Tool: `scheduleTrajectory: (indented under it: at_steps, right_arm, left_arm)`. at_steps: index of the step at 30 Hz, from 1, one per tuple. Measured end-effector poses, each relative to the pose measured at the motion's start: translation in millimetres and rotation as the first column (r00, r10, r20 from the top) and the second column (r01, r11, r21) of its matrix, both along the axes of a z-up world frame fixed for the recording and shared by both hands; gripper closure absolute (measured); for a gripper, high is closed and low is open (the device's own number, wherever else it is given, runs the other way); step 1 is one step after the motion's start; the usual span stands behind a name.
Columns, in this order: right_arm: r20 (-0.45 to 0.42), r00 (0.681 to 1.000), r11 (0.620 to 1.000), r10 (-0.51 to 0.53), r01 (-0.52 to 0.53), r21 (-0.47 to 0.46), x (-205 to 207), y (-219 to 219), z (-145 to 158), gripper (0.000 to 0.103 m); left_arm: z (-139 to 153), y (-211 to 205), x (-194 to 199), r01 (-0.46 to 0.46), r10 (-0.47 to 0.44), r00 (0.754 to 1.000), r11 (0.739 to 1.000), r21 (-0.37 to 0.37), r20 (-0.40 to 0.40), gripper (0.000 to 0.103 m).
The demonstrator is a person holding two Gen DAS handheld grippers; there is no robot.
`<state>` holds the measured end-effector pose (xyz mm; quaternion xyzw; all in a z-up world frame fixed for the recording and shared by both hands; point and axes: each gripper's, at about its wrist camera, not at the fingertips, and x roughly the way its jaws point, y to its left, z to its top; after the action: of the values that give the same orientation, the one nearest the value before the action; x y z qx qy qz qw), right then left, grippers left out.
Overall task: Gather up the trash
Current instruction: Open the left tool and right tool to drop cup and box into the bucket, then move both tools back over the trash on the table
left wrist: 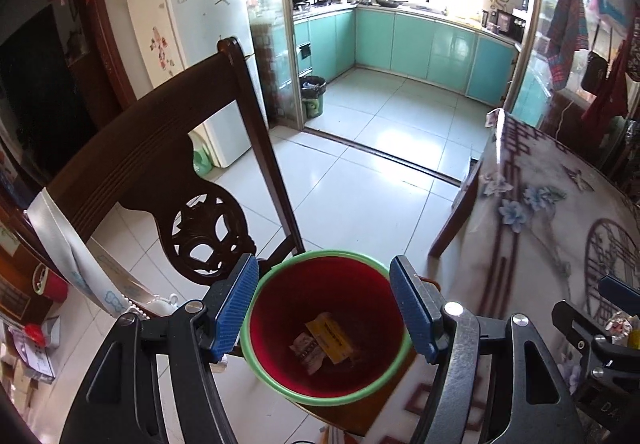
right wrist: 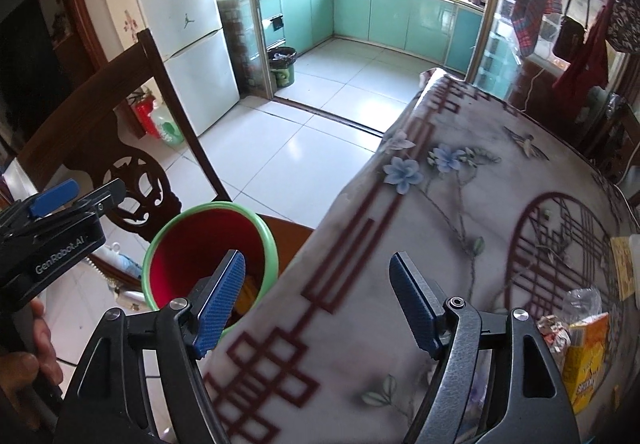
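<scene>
A red bin with a green rim (left wrist: 325, 324) stands on a chair seat beside the table. A yellow packet (left wrist: 332, 338) and a crumpled wrapper (left wrist: 307, 351) lie in it. My left gripper (left wrist: 323, 308) is open and empty above the bin's mouth. My right gripper (right wrist: 318, 304) is open and empty over the table's near left edge, its left finger over the bin (right wrist: 208, 244). A yellow carton (right wrist: 586, 356), a crumpled wrapper (right wrist: 554, 330) and a clear plastic bag (right wrist: 582, 300) lie on the table at the right.
The table has a flowered cloth (right wrist: 460, 211). A dark carved wooden chair (left wrist: 168, 159) stands left of the bin. A yellow packet (right wrist: 623, 268) lies at the table's far right. A fridge (right wrist: 180, 23) and the kitchen doorway lie beyond.
</scene>
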<state>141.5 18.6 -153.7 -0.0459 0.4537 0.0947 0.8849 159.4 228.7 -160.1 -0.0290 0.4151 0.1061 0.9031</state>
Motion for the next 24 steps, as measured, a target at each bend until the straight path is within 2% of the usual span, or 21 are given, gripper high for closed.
scheduleTrajectory:
  at_steps: [13, 24]
  right_arm:
    - [0.048, 0.996, 0.997, -0.075, 0.074, 0.020, -45.0, -59.5, 21.3, 0.025]
    - [0.087, 0.980, 0.984, -0.179, 0.179, 0.005, -89.7, -116.9, 37.1, 0.022]
  left_arm:
    - [34.0, -69.5, -44.4, 0.077, -0.078, 0.995, 0.997, 0.019, 0.062, 0.035]
    - [47.5, -142.1, -83.6, 0.174, -0.176, 0.981, 0.984, 0.024, 0.079, 0.035]
